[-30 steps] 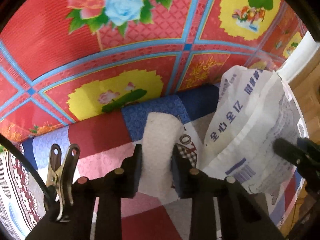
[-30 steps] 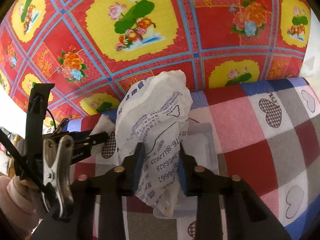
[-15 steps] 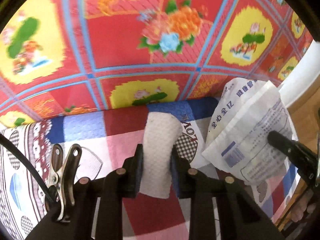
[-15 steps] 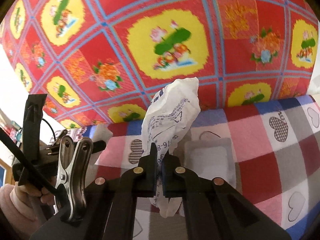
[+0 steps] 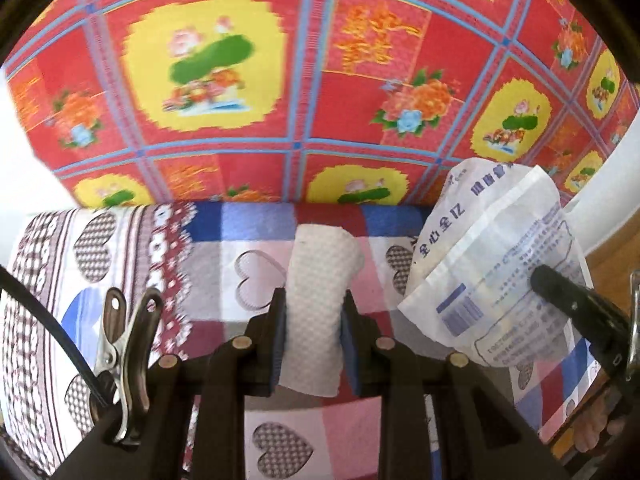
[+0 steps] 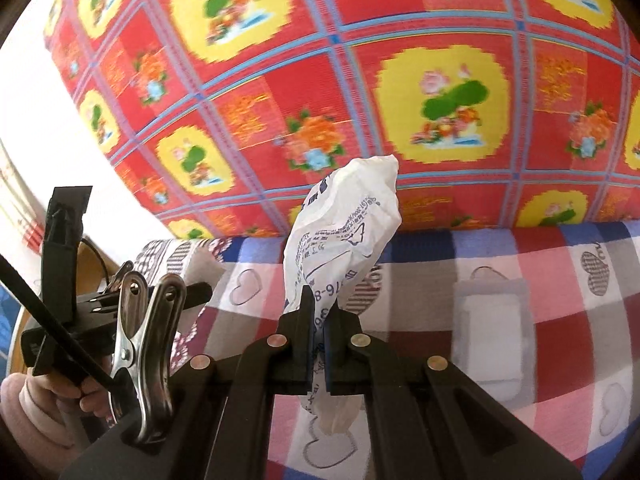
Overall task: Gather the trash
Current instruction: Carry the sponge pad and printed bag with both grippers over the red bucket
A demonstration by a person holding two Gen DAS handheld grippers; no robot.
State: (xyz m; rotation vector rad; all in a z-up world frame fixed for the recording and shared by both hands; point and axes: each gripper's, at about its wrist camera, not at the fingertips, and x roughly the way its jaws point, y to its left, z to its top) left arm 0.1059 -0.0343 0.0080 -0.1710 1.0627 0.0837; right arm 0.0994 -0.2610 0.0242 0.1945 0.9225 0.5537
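Note:
In the left wrist view my left gripper (image 5: 313,304) is shut on a white embossed paper towel (image 5: 318,300), which stands up between the pads above the checked heart-print bedspread (image 5: 248,248). A white plastic bag with blue print (image 5: 492,264) hangs at the right of that view, pinched by the right gripper's dark finger (image 5: 568,300). The right wrist view shows my right gripper (image 6: 319,308) shut on that same printed bag (image 6: 344,232), whose crumpled top rises above the jaws and whose tail hangs below. The left gripper (image 6: 196,292) shows at that view's left edge.
A red, yellow and blue floral mat (image 5: 304,80) fills the background beyond the bed edge. A white rectangular packet (image 6: 492,328) lies on the bedspread to the right of the bag. A person's hand (image 6: 36,404) holds the left tool. Wooden floor (image 5: 612,252) shows at right.
The right jaws have closed tight on the printed bag. Both grippers have risen from the bedspread with the towel and bag, and more of the floral mat shows.

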